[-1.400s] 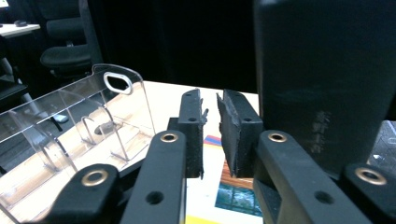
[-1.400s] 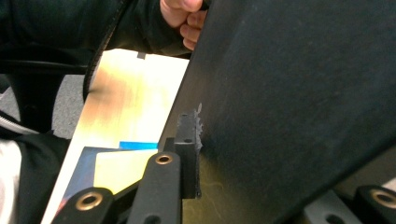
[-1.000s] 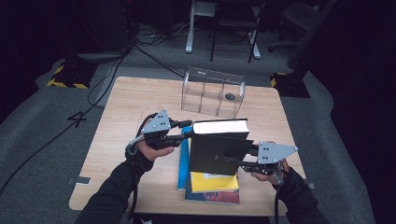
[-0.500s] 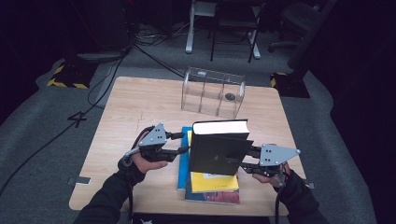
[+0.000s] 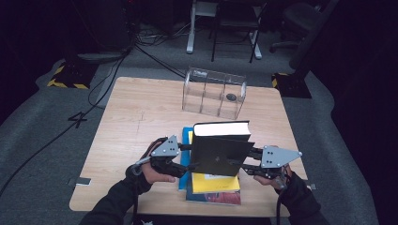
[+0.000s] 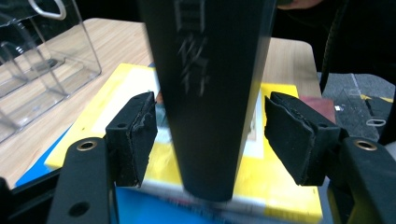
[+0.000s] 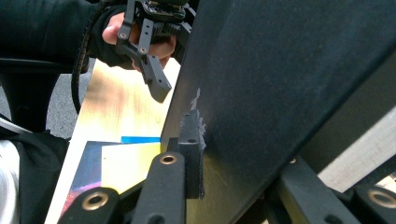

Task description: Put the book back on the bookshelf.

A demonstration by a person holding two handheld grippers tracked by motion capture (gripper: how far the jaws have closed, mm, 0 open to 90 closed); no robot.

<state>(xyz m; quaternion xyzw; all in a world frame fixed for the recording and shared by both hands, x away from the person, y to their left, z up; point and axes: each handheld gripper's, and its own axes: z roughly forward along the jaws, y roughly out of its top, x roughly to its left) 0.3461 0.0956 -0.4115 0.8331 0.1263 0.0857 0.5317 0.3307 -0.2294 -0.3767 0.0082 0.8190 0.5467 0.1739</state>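
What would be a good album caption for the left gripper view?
Open left gripper straddling the spine of an upright black book above a yellow book.

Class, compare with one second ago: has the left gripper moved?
Yes. The left gripper has drawn back from the clear organiser toward the person, alongside the black book's spine, jaws open.
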